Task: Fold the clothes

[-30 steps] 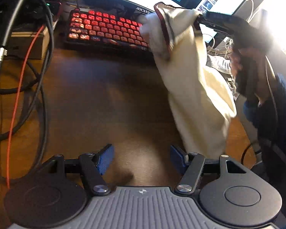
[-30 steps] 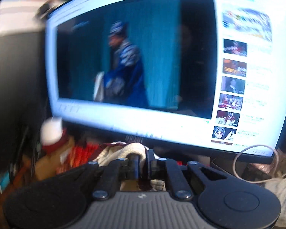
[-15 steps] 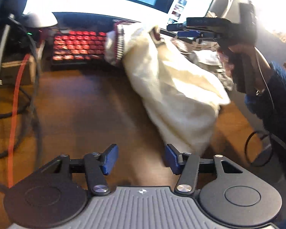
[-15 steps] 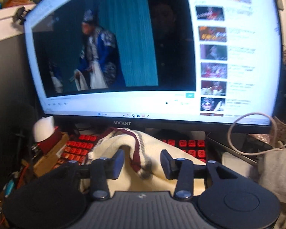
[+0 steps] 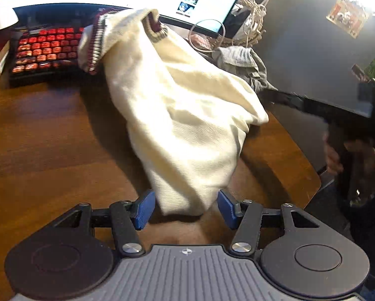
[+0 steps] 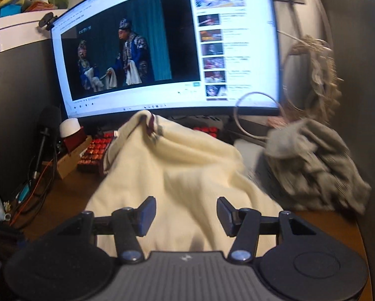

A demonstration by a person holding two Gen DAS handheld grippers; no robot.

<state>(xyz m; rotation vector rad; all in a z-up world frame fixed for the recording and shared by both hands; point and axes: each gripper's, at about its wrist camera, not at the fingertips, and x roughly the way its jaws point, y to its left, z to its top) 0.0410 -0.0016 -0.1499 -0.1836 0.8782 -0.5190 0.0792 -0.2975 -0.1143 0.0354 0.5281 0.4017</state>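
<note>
- Both jaws gape, released: left gripper (image 5: 183,207) and right gripper (image 6: 185,214) grasp nothing.
- Cream sweater (image 5: 179,115) lies heaped on the desk (image 5: 49,138), collar toward the back edge by the keyboard (image 5: 44,50).

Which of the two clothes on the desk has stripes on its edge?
The cream sweater in the middle: it has dark red and grey stripes on its trim. The grey garment crumpled to its right is plain.

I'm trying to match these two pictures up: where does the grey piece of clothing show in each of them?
Left wrist view: the grey garment is bunched at upper right, behind the cream sweater, below the monitor's corner.
Right wrist view: the grey garment is a rumpled heap at middle right, beside the cream sweater.
Shared landmark: the red-lit keyboard, on the far side of the sweater from the grey garment.
</note>
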